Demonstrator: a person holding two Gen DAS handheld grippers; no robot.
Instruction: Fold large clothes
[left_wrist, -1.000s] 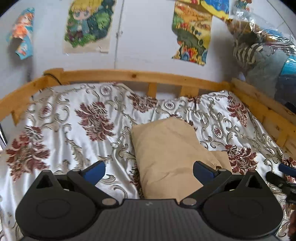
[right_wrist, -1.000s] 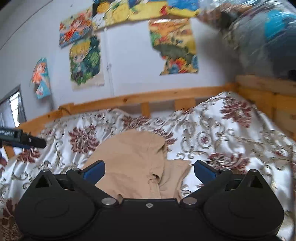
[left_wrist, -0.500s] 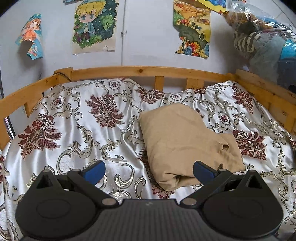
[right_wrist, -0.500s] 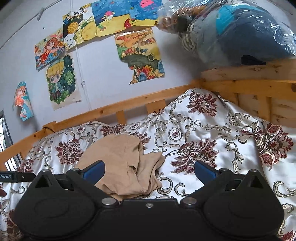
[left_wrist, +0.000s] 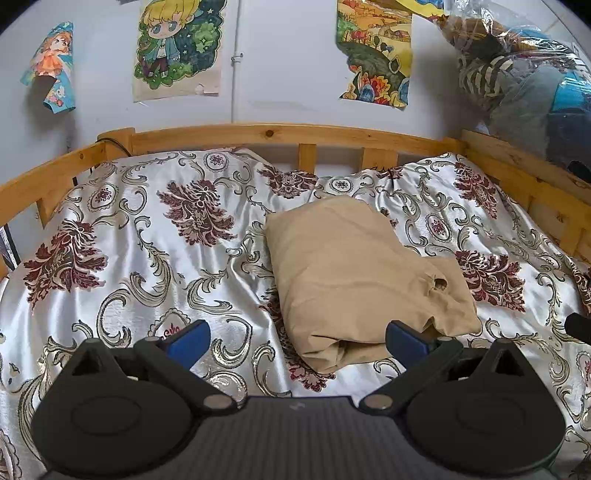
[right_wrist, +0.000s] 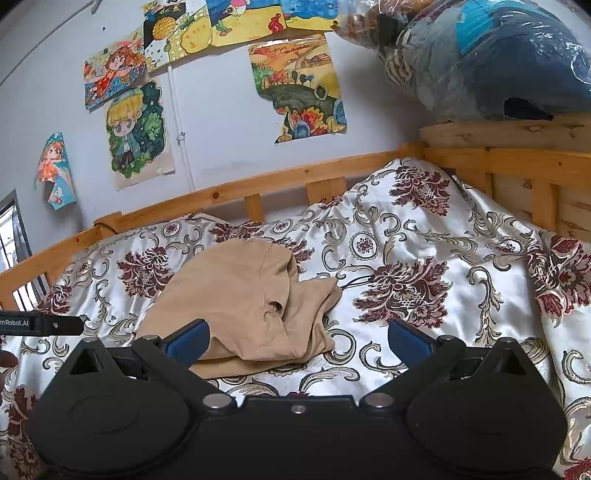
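Your left tongs (left_wrist: 297, 341) and right tongs (right_wrist: 298, 338) both gape wide, gripping nothing. Only your right view shows the left tongs' black tip at its left edge; your left view shows a dark tip at its right edge. Beyond both, the tan garment (left_wrist: 354, 280) lies folded into a thick bundle mid-bed on the floral bedspread (left_wrist: 147, 258), one layer protruding rightward. Behind stands the wooden bed rail (left_wrist: 273, 133).

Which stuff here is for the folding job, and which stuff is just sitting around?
For the job:
- tan garment, folded on the bedspread
- left gripper, open
- right gripper, open

Just lying about:
- cartoon posters on the wall
- plastic-wrapped bundle on the wooden ledge
- wooden bed rail
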